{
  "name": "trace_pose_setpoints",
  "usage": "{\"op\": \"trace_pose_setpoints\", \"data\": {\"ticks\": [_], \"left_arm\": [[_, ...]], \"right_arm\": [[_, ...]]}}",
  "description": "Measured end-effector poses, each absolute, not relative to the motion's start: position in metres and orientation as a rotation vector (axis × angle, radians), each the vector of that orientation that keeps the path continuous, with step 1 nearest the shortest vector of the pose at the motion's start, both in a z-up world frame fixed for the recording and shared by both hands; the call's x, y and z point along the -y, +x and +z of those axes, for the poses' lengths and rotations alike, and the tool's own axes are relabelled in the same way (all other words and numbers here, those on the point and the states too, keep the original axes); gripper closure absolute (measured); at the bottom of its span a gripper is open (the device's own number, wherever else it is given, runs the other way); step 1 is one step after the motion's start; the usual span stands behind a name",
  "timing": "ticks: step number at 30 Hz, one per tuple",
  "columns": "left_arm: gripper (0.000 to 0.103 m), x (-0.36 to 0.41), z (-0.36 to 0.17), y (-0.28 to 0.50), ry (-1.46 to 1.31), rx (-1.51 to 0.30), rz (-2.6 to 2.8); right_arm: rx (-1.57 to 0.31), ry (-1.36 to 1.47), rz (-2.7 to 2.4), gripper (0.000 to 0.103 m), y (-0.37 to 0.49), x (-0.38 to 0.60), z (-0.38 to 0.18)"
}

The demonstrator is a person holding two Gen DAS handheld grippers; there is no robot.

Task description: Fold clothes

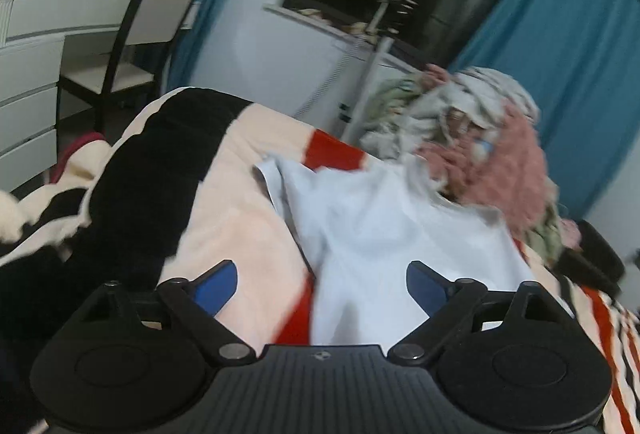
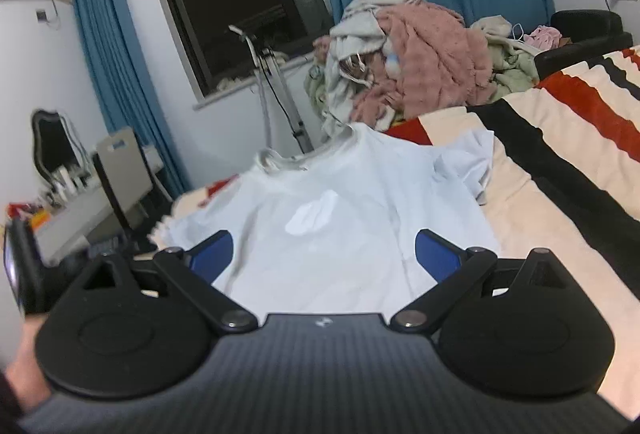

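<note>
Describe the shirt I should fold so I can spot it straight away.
Start from the bed's striped cream, red and black blanket. In front of the heap of pink and grey laundry lies a pale blue T-shirt, spread flat. It is the only smooth, laid-out garment, with a white chest patch.

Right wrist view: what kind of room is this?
Most likely a bedroom: a bed under a striped blanket, a heap of unfolded clothes behind it, and a dressing table with a mirror by the curtained window.
</note>
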State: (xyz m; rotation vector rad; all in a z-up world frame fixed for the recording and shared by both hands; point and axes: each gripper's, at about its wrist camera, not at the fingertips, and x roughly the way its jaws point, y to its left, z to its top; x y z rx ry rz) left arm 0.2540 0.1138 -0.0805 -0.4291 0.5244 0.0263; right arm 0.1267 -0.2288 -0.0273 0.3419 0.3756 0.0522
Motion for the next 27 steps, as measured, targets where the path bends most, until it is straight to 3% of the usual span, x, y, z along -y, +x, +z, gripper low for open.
{"op": "trace_pose_setpoints", "data": {"ticks": [3,7,14,23,24,25,26,27], "left_arm": [[0.014,-0.123,-0.089,0.297,-0.468,-0.513,0.077],[0.027,-0.145,-0.104,0.338,-0.618,-0.468,0.15],[0.069,-0.186,-0.126,0.348,-0.816,-0.387,0.19],[0.073,-0.163,-0.119,0.378,-0.625,-0.531,0.055],[0.078,-0.16,-0.118,0.384,-0.599,-0.561,0.055],[0.094,-0.161,-0.117,0.389,-0.599,-0.591,0.071],[0.1,-0.163,-0.116,0.394,-0.6,-0.621,0.087],[0.1,-0.166,-0.114,0.398,-0.606,-0.641,0.1]], "right_arm": [[-0.397,0.347,0.04,0.004,0.146,0.232,-0.041],[-0.452,0.387,0.029,0.004,0.177,0.24,-0.065],[-0.565,0.5,0.011,0.004,0.216,0.252,-0.104],[-0.6,0.497,0.019,0.004,0.218,0.246,-0.11],[-0.601,0.494,0.016,0.004,0.217,0.246,-0.109],[-0.602,0.49,0.013,0.004,0.216,0.246,-0.109],[-0.604,0.484,0.009,0.004,0.215,0.246,-0.108],[-0.606,0.48,0.006,0.004,0.213,0.246,-0.108]]}}
